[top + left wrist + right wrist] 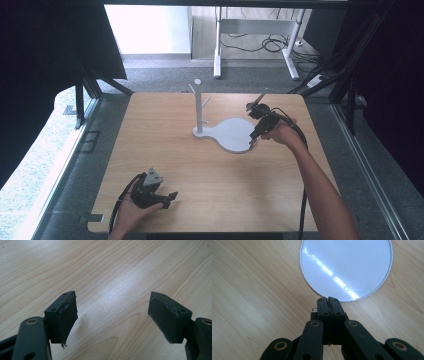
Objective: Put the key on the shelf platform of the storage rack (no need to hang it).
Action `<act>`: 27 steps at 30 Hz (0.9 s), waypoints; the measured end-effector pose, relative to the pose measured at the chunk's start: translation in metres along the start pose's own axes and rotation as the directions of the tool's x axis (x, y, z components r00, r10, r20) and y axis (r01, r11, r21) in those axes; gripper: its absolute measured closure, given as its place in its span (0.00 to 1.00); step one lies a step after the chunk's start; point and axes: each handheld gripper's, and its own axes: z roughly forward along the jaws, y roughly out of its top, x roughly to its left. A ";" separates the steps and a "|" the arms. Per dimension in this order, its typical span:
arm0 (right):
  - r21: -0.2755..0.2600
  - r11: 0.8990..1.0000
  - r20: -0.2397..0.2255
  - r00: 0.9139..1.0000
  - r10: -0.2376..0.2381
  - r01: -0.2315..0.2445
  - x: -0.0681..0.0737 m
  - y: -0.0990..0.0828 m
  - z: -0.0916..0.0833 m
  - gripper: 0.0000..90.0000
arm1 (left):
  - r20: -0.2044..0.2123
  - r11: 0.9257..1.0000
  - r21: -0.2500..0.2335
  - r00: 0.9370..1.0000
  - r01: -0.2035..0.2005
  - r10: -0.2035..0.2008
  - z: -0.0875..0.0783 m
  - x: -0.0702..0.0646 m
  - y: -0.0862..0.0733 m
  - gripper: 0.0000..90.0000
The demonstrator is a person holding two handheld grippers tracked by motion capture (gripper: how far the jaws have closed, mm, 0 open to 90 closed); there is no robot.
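Left gripper [165,199] low at the near bench [210,170] edge, fingers [65,315] spread wide over bare wood. Farther off, right gripper [253,138] fingers [329,305] pressed together, empty, tips right at the rim of the white stand base [234,134]; its post [198,106] stands upright beyond.

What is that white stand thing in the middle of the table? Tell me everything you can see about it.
The white stand looks like smooth, slightly glossy plastic or painted metal. It has a flat base with a big rounded lobe that narrows toward a smaller end, where an upright post rises, capped by a round top and carrying short pegs angled upward. It sits flat on the wooden table, nothing hanging on it. The right gripper, jaws shut, has its tips at the rim of the base's rounded lobe; actual contact cannot be told.
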 end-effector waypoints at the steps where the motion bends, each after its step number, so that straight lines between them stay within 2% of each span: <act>1: -0.001 1.000 -0.001 1.000 0.010 -0.010 0.000 0.001 0.000 0.99 | 0.001 1.000 -0.001 1.000 -0.001 0.001 0.000 0.000 0.000 0.26; 10: 0.000 1.000 -0.001 1.000 0.026 -0.026 -0.009 0.011 0.011 0.99 | 0.002 1.000 0.002 1.000 -0.002 0.002 0.001 -0.001 0.000 0.26; 27: -0.008 0.999 0.011 0.999 0.042 -0.042 -0.015 0.029 0.021 0.99 | 0.012 1.000 -0.008 1.000 0.004 -0.004 -0.001 -0.001 0.000 0.26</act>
